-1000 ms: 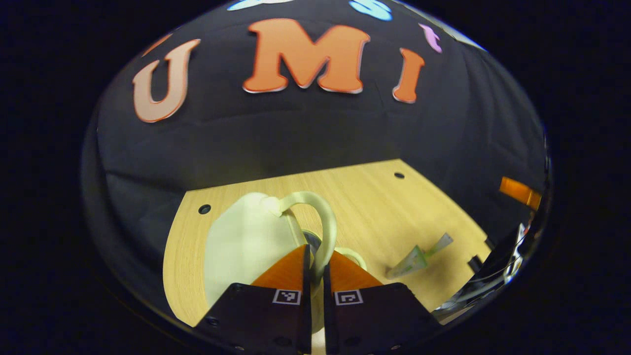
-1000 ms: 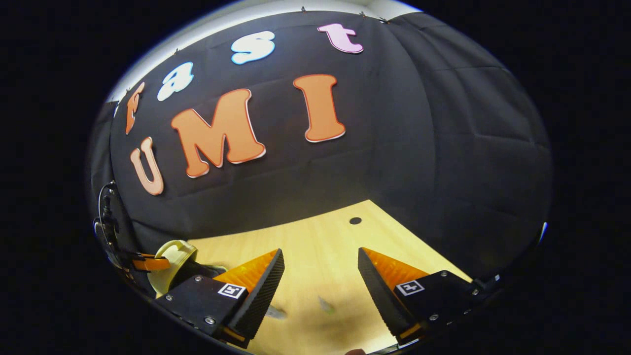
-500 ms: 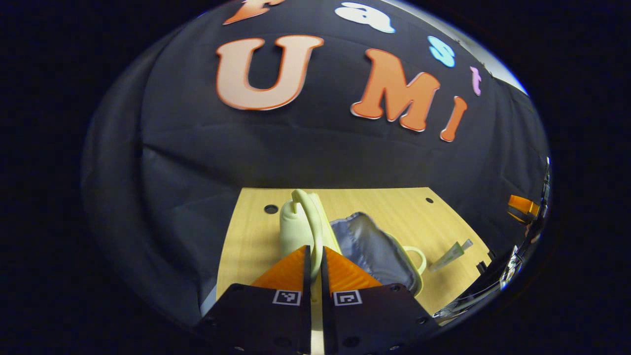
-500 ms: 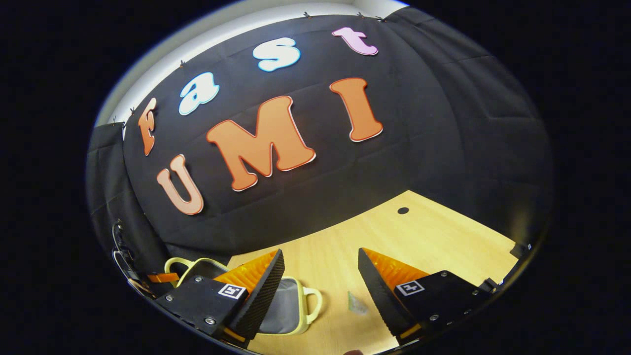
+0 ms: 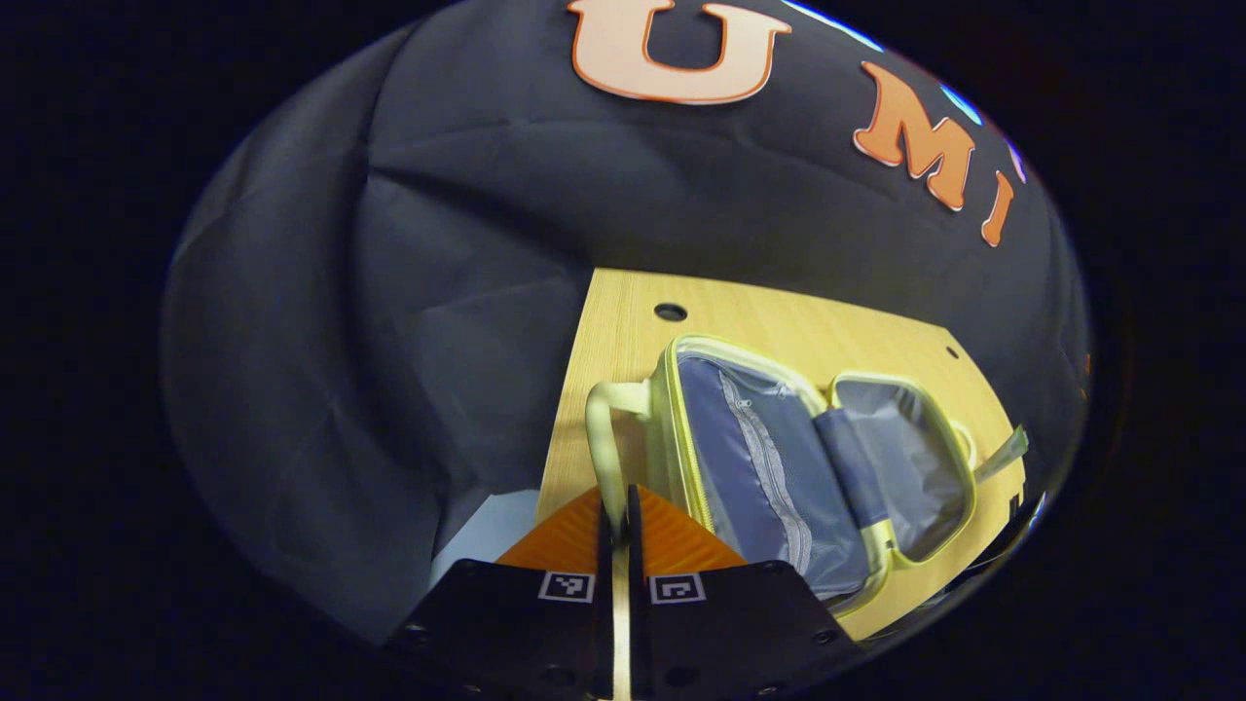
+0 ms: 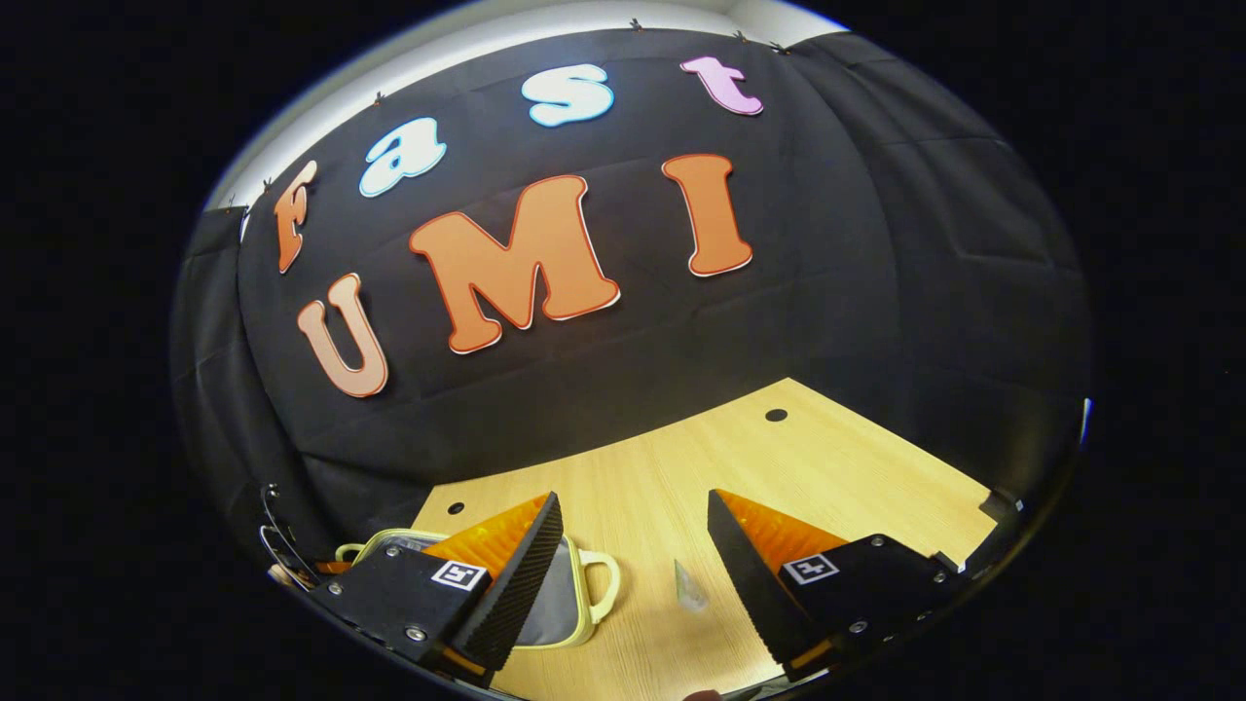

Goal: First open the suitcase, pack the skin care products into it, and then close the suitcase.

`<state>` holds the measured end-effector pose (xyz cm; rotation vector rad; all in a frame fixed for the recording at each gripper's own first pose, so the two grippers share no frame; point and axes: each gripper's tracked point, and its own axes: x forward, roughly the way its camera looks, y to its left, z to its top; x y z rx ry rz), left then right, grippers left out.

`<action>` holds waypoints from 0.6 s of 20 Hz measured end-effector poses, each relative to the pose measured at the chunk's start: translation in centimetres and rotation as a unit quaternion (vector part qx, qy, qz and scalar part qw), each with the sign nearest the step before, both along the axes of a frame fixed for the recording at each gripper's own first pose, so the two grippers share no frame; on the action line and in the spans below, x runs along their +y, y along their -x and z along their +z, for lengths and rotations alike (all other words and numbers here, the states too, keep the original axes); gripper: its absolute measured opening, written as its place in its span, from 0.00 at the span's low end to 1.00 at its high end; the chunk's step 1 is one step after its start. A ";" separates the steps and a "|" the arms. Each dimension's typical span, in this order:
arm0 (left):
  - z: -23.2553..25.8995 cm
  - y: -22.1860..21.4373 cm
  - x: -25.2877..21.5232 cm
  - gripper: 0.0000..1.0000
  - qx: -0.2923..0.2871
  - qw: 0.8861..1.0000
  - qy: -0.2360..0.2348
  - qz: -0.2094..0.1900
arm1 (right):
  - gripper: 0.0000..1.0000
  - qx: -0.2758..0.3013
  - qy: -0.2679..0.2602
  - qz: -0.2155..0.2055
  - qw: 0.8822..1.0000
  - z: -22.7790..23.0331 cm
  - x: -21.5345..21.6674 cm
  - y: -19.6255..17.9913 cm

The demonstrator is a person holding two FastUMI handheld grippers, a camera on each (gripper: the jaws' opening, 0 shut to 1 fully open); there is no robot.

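Note:
A pale yellow-green suitcase [image 5: 779,467] lies open on the wooden table [image 5: 623,321], both halves flat and showing grey-blue lining with a zip pocket. My left gripper [image 5: 615,506] is shut on the curved handle [image 5: 599,438] of the near half, at the table's left edge. A small clear-green skin care tube [image 5: 1003,456] lies just beyond the far half. In the right gripper view my right gripper [image 6: 635,501] hangs open above the table, with nothing between its fingers. Below it, the suitcase [image 6: 574,604] is at lower left and the tube [image 6: 689,589] lies between the fingers' line.
The table [image 6: 827,467] has small round holes [image 5: 670,312] [image 6: 776,415] near its far corners. Black cloth walls close in behind and to the left. The table's left edge drops off right beside my left gripper.
The suitcase went from closed to fully open: my left gripper swung the lid over by its handle and laid it flat. The right gripper stayed open and shifted only slightly.

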<state>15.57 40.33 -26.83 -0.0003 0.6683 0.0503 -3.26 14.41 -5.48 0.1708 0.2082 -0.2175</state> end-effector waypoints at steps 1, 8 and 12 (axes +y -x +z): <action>-1.5 -0.1 0.6 0.06 0.013 1.000 -0.001 0.005 | 0.95 0.003 0.002 -0.004 1.000 -0.2 -0.1 0.3; -6.0 0.2 3.1 0.12 0.052 0.998 -0.008 0.032 | 0.95 0.014 0.022 -0.011 1.000 -0.9 -0.5 1.5; -4.0 0.6 3.2 0.31 0.036 0.998 -0.036 0.031 | 0.95 0.022 0.025 -0.006 0.999 -1.5 -0.7 1.7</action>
